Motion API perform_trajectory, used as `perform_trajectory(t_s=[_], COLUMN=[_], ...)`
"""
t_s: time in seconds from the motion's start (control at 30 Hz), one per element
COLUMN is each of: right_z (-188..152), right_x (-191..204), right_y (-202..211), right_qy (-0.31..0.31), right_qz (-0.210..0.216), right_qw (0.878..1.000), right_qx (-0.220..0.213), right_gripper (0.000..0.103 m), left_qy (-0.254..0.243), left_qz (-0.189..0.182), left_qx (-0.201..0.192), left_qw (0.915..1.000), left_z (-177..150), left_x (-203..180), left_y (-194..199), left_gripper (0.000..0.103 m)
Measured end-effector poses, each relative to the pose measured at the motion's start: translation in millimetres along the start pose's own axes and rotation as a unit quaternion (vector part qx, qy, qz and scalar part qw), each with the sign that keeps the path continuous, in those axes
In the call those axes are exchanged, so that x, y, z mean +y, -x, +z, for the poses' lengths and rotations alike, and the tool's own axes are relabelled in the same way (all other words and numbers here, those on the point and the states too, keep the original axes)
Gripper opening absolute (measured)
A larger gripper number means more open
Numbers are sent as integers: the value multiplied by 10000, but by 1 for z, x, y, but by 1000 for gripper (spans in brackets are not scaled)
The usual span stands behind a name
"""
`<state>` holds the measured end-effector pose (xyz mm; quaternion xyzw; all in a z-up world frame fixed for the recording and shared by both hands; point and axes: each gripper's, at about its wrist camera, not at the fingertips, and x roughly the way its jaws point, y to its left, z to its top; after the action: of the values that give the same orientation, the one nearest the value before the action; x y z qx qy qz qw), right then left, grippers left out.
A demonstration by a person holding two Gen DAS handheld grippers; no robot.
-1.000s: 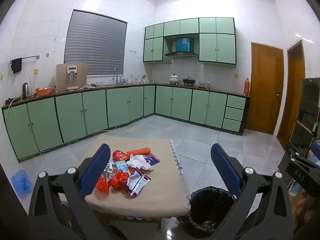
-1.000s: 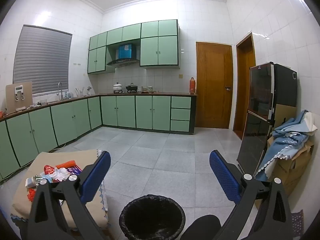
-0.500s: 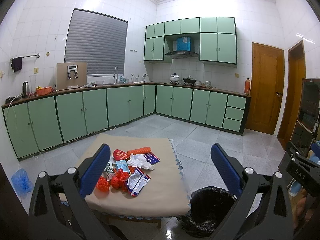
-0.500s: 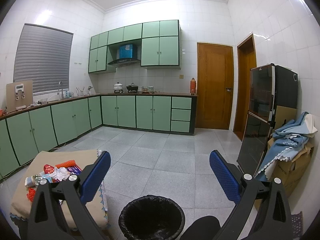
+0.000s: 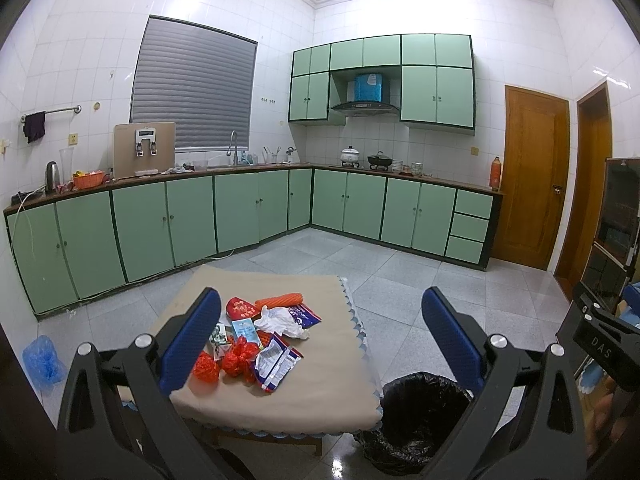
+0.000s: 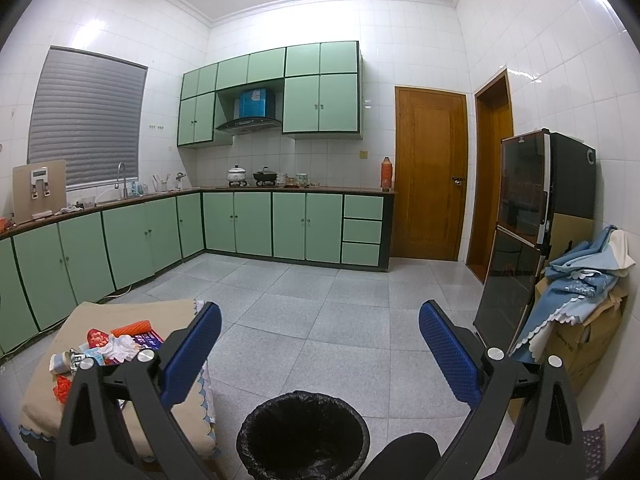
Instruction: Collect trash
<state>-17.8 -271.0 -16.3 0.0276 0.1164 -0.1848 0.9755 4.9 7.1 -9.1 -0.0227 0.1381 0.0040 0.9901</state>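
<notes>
A low table (image 5: 328,384) with a beige cloth holds a heap of trash: red crumpled plastic (image 5: 236,360), a white crumpled tissue (image 5: 280,320), a snack wrapper (image 5: 276,364), an orange packet (image 5: 280,300) and a small carton (image 5: 244,328). A bin lined with a black bag (image 5: 420,412) stands on the floor at the table's right corner. My left gripper (image 5: 320,340) hangs open above the table's near side, holding nothing. My right gripper (image 6: 320,348) is open and bare above the bin (image 6: 304,432), with the table (image 6: 52,404) and the tissue (image 6: 120,348) to its left.
Green cabinets (image 5: 240,212) line the far walls under a counter. A black fridge (image 6: 532,240) and a cardboard box with blue cloths (image 6: 580,304) stand on the right. A blue plastic bag (image 5: 42,360) lies on the floor at the left. Grey floor tiles (image 6: 320,300) stretch ahead.
</notes>
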Motion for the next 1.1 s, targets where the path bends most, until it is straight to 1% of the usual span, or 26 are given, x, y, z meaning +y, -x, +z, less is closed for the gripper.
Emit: perform_trajectory(t_s=[1.1], right_z=[-4], right_x=[-1], right_y=[-2], right_qy=[21], right_qz=[-14], right_qw=[10000], right_qx=[31], right_gripper=[97], left_qy=[36], left_qz=[8], left_qx=[36], left_qw=[10000], left_z=[-3], left_x=[0], left_y=[1], left_gripper=[97])
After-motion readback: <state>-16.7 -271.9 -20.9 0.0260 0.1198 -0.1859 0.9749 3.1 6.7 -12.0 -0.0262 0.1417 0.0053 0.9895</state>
